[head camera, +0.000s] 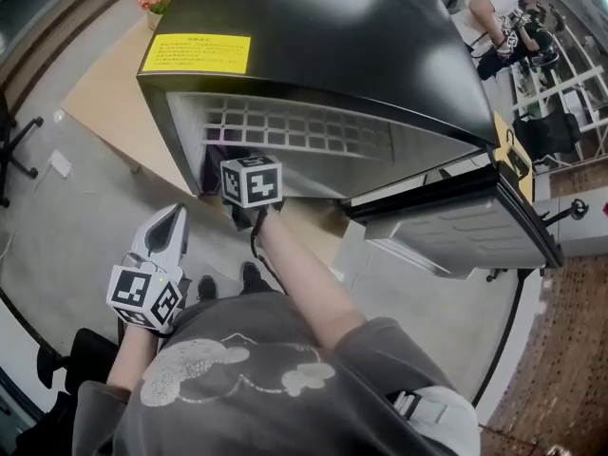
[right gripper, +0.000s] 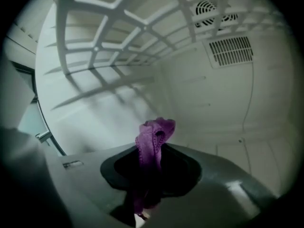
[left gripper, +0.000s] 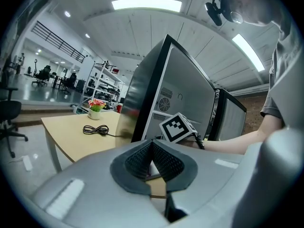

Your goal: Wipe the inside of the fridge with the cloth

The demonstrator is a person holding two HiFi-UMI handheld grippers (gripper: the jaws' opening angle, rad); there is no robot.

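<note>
A black fridge (head camera: 313,36) stands on a wooden table (head camera: 104,93) with its door (head camera: 465,221) swung open to the right. My right gripper reaches into the fridge mouth; in the head view only its marker cube (head camera: 252,180) and the forearm show. In the right gripper view, the right gripper (right gripper: 151,163) is shut on a purple cloth (right gripper: 153,139), which bunches up above the jaws in front of the white inner wall (right gripper: 199,103). My left gripper (head camera: 171,221) hangs outside, below the fridge's left corner. Its jaws are shut with nothing between them (left gripper: 153,158).
A white wire shelf (right gripper: 109,37) spans the fridge above the right gripper, with vents (right gripper: 230,49) in the rear wall. A flower pot (left gripper: 96,109) and a coiled black cable (left gripper: 96,129) lie on the table left of the fridge. Another person (head camera: 494,8) stands far behind.
</note>
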